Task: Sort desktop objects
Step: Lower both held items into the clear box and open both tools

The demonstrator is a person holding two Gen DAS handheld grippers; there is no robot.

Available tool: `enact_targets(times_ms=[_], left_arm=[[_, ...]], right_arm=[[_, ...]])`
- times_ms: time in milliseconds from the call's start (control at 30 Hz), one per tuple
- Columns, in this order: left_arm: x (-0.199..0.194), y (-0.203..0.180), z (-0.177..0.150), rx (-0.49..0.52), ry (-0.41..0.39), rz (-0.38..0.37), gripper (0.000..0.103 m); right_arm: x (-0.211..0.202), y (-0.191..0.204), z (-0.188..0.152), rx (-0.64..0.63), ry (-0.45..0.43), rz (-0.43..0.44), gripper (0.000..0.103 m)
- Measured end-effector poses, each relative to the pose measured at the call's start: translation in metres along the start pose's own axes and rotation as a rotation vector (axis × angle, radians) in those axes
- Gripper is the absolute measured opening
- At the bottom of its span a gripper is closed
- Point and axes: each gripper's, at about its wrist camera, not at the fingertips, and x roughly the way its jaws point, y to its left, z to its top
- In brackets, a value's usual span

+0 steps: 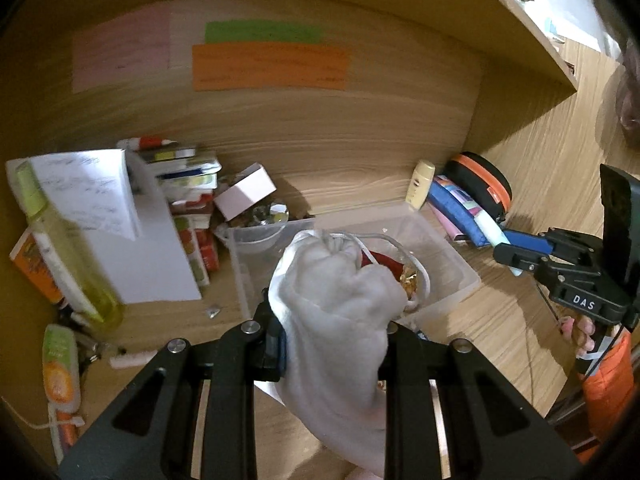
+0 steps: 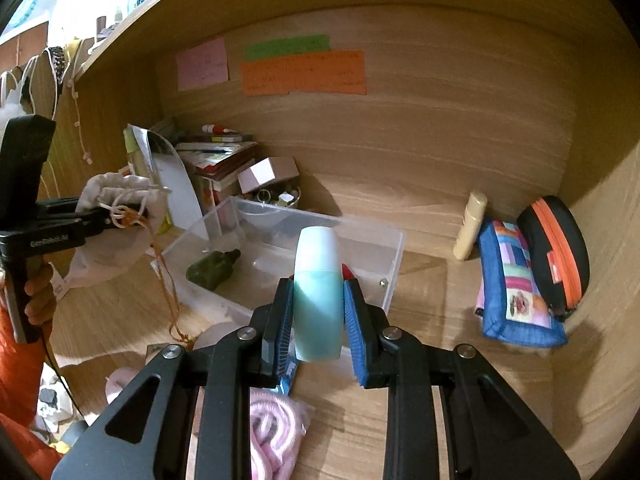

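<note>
Item one, a clear plastic bin (image 2: 384, 256) standing open on the wooden desk (image 2: 460, 380), holds a dark green bottle-shaped piece (image 2: 212, 270) lying on its side near the left wall. Item two, a soft white drawstring pouch (image 1: 340, 312), crumpled with cord gathered at its neck, is pinched in the left gripper (image 1: 332, 334) above the bin's near edge. Item three, a pale teal tube with a white cap (image 2: 319, 292), smooth and rounded, is clamped upright between the blue pads of the right gripper (image 2: 318, 312), in front of the bin.
</note>
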Motion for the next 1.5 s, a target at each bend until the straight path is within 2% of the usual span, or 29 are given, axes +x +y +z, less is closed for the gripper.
enact_targets(times_ms=[300, 700, 1100, 1133, 1233, 1400, 1433, 1467, 1500], left_arm=[[0.043, -0.004, 0.013, 0.012, 0.051, -0.035, 0.022], [0.093, -0.012, 0.014, 0.033, 0.109, 0.009, 0.022], [0.12, -0.01, 0.006, 0.049, 0.166, 0.041, 0.023], [0.12, -0.011, 0.005, 0.053, 0.169, 0.047, 0.024], [0.122, -0.013, 0.004, 0.07, 0.171, 0.074, 0.036], [0.119, -0.02, 0.002, 0.104, 0.163, 0.095, 0.051], [0.118, -0.02, 0.003, 0.106, 0.158, 0.098, 0.058], [0.116, -0.021, 0.003, 0.108, 0.152, 0.099, 0.063], [0.114, -0.021, 0.003, 0.11, 0.148, 0.098, 0.064]], right_arm=[[0.027, 0.0, 0.006, -0.007, 0.04, 0.0, 0.023], [0.084, -0.003, 0.003, -0.005, 0.154, 0.01, 0.023], [0.106, 0.0, -0.004, -0.021, 0.211, -0.001, 0.023], [0.108, 0.001, -0.004, -0.024, 0.214, -0.003, 0.023], [0.11, 0.003, -0.005, -0.034, 0.222, -0.013, 0.023], [0.112, 0.005, -0.004, -0.036, 0.229, -0.03, 0.023], [0.111, 0.005, -0.004, -0.037, 0.232, -0.03, 0.023], [0.11, 0.005, -0.004, -0.036, 0.234, -0.033, 0.024], [0.111, 0.006, -0.003, -0.035, 0.235, -0.035, 0.026]])
